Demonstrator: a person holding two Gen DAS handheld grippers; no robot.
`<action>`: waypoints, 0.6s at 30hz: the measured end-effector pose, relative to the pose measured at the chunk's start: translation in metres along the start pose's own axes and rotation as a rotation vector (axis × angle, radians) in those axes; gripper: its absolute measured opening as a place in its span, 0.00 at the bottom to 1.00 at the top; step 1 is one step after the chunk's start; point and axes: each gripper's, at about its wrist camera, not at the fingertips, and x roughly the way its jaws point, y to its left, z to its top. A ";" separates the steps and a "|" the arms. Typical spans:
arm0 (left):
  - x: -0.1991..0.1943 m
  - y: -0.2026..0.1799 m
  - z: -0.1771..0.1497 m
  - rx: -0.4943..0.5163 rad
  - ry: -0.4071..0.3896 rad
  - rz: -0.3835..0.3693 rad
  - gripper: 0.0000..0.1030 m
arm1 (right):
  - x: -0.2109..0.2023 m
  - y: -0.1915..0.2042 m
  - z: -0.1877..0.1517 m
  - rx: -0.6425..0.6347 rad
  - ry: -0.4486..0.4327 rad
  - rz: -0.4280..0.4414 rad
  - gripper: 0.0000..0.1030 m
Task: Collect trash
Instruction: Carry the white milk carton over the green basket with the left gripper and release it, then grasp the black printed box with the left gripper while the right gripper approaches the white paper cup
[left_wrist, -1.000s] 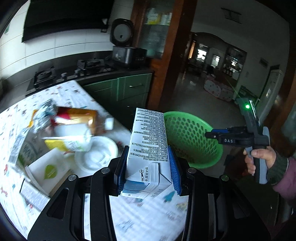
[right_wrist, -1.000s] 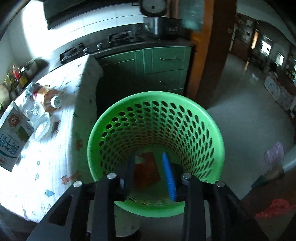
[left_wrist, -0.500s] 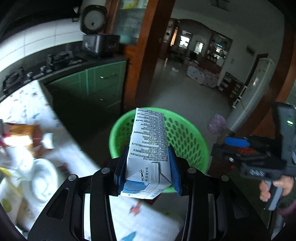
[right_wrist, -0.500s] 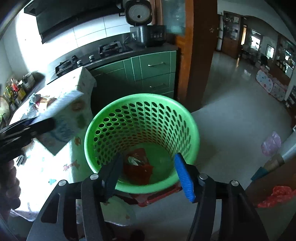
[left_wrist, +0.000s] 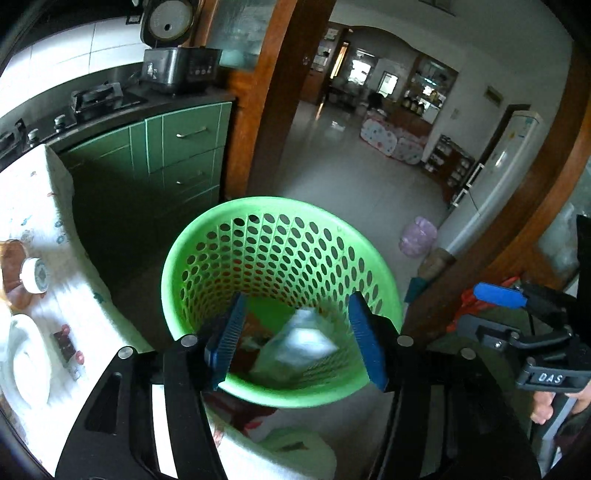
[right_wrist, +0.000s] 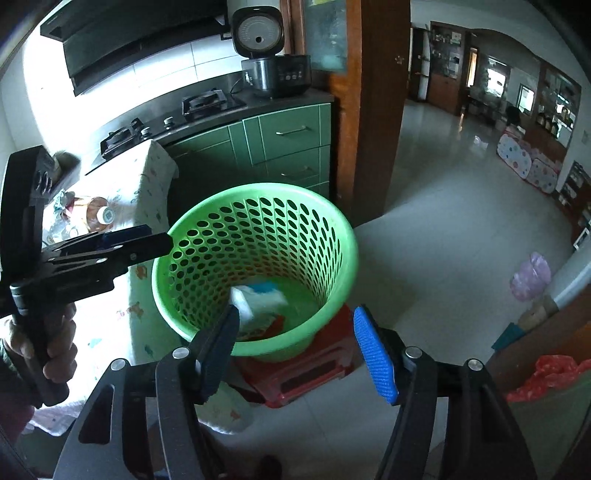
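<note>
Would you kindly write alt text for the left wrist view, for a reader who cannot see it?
The left tongs, opening and empty, hang over a green perforated basket with a white carton inside. A cloth-covered table with litter is at left; the right tongs are at right.

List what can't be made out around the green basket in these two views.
- Carton in the green basket, left wrist view: motion-blurred, print unreadable.
- Red item beneath it, right wrist view: mostly covered by the carton.
- Stool under the basket: partly hidden by the basket and the right tongs.
</note>
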 end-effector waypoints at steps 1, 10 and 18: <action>-0.006 0.001 -0.002 -0.003 -0.003 0.017 0.56 | 0.000 0.002 0.000 -0.005 0.000 0.007 0.61; -0.059 0.034 -0.030 -0.071 -0.010 0.174 0.56 | 0.005 0.047 0.008 -0.095 -0.005 0.109 0.61; -0.117 0.078 -0.065 -0.190 -0.049 0.339 0.56 | 0.011 0.103 0.015 -0.205 -0.006 0.207 0.68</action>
